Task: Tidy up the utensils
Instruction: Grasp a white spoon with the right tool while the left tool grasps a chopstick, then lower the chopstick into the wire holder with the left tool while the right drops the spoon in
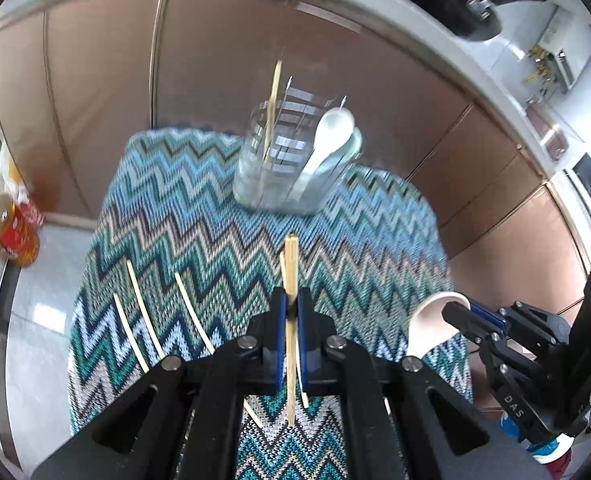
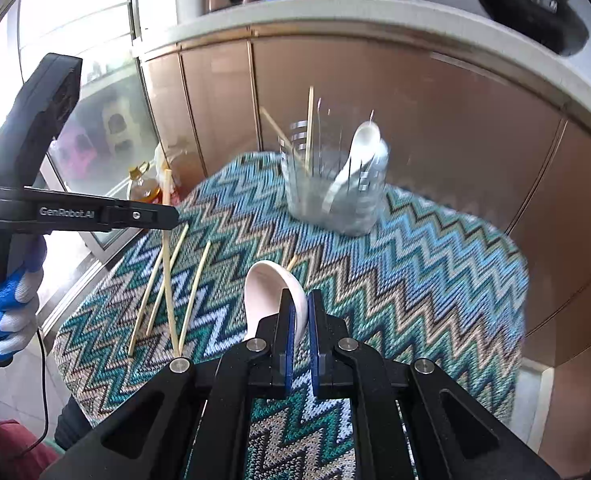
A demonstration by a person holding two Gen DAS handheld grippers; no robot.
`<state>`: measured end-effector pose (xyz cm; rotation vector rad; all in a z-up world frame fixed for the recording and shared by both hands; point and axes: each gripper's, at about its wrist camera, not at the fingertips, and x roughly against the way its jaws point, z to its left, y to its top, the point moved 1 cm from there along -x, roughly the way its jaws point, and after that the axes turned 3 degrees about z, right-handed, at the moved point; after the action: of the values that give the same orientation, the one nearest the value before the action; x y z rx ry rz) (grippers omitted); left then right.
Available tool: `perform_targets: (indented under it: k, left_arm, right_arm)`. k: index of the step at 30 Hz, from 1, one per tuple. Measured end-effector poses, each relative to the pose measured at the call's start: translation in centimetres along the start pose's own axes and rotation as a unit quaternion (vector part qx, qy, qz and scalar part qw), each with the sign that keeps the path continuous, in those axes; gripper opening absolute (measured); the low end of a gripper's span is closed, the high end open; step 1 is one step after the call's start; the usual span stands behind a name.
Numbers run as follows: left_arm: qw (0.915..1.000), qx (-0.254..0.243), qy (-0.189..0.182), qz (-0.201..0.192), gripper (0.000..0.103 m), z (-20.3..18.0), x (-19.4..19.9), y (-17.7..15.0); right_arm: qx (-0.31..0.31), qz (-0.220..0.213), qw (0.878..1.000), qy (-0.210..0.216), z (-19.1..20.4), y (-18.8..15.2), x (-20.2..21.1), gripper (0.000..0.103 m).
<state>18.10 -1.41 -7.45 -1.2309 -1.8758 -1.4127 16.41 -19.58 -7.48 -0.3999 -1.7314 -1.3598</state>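
My left gripper (image 1: pixel 291 300) is shut on a wooden chopstick (image 1: pixel 291 264), held above the zigzag-patterned cloth (image 1: pixel 199 216). My right gripper (image 2: pixel 300 300) is shut on a white ceramic spoon (image 2: pixel 263 284); it also shows in the left wrist view (image 1: pixel 431 320). A clear glass holder (image 1: pixel 283 160) stands at the far side of the cloth with chopsticks and a white spoon (image 1: pixel 327 140) in it; it shows in the right wrist view too (image 2: pixel 335 188). Several loose chopsticks (image 1: pixel 135 312) lie on the cloth at the left (image 2: pixel 167 280).
An oil bottle (image 1: pixel 7 220) stands on the floor at the left. Brown cabinet doors (image 1: pixel 215 60) rise behind the table under a white counter with a black pan (image 1: pixel 451 0). The cloth-covered table drops off at its edges.
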Motion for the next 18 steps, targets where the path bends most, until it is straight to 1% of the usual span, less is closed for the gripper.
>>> perform_targets:
  k: [4,9,14,18]
  left_arm:
    - [0.9993,-0.013,-0.007,-0.036,0.005,-1.0,3.0,1.1]
    - [0.9963,-0.028,-0.020,-0.079,0.005,-2.1,6.4,3.4]
    - [0.9919,-0.036,-0.030,-0.118,0.005,-3.3,8.7,6.9]
    - [0.9862,-0.042,-0.028,-0.158,0.005,-4.2,9.6,10.0]
  right_arm:
    - [-0.002,-0.027,1.000,-0.013,-0.2,1.6,1.6,0.006]
    - [-0.017,-0.061,0.998,-0.032,-1.1,4.6,3.2,0.006]
    - [-0.029,-0.096,0.994,-0.051,-2.1,8.2,4.1,0.006]
    - [-0.035,-0.126,0.988,-0.076,-3.0,10.7,4.3,0.006]
